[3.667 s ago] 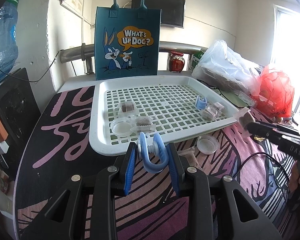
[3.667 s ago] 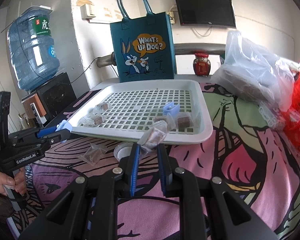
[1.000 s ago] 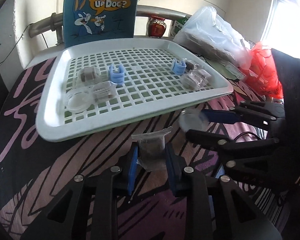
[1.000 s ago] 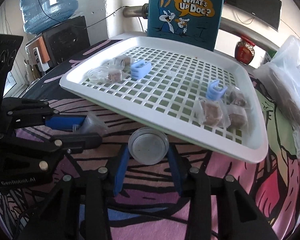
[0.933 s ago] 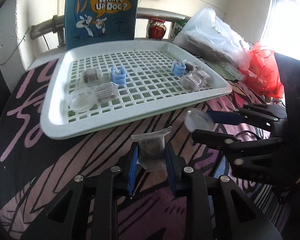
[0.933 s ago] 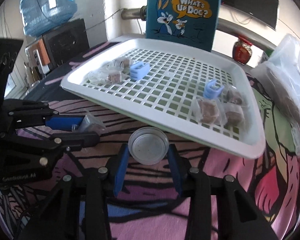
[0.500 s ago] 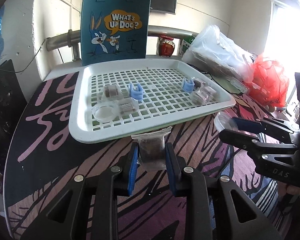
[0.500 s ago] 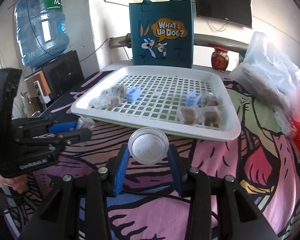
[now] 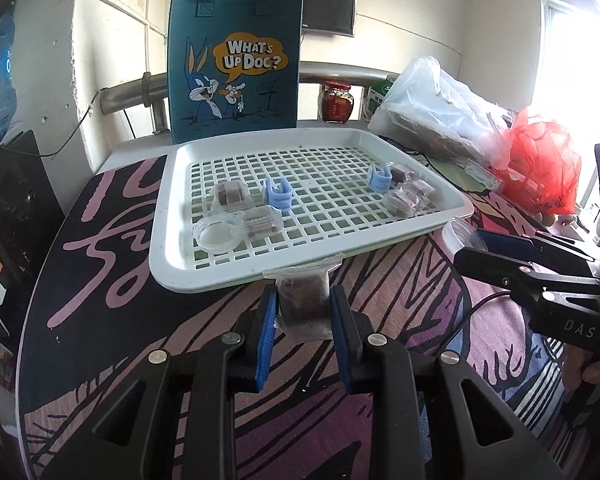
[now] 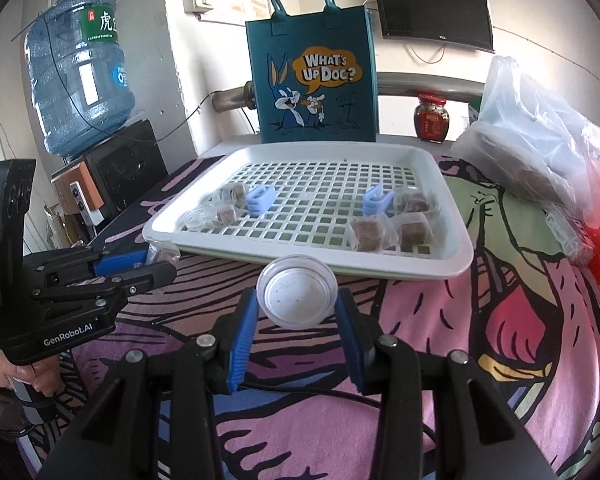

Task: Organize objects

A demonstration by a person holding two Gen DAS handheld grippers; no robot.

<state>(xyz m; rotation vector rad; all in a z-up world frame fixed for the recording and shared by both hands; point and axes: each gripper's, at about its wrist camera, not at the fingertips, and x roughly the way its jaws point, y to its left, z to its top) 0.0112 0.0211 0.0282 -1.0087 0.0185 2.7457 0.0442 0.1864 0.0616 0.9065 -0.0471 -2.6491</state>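
Observation:
My left gripper (image 9: 303, 304) is shut on a clear packet with a brown block (image 9: 305, 300), held above the cloth just in front of the white grid tray (image 9: 172, 268). My right gripper (image 10: 298, 312) is shut on a round clear plastic lid (image 10: 297, 295), held before the tray's (image 10: 456, 264) front rim. The tray holds two blue clips (image 9: 279, 197) (image 9: 379, 178), several packets with brown blocks (image 9: 410, 196) and a clear lid (image 9: 216, 234). The right gripper also shows in the left wrist view (image 9: 466, 242), and the left gripper in the right wrist view (image 10: 156, 260).
A blue cartoon tote bag (image 9: 236, 64) stands behind the tray. A red jar (image 9: 337, 101), a clear plastic bag (image 9: 440, 112) and a red bag (image 9: 540, 164) lie at the back right. A water bottle (image 10: 78, 76) stands on a black cabinet at the left.
Both grippers have lifted and pulled back from the tray, each still holding its object. The view now takes in more of the bag and wall.

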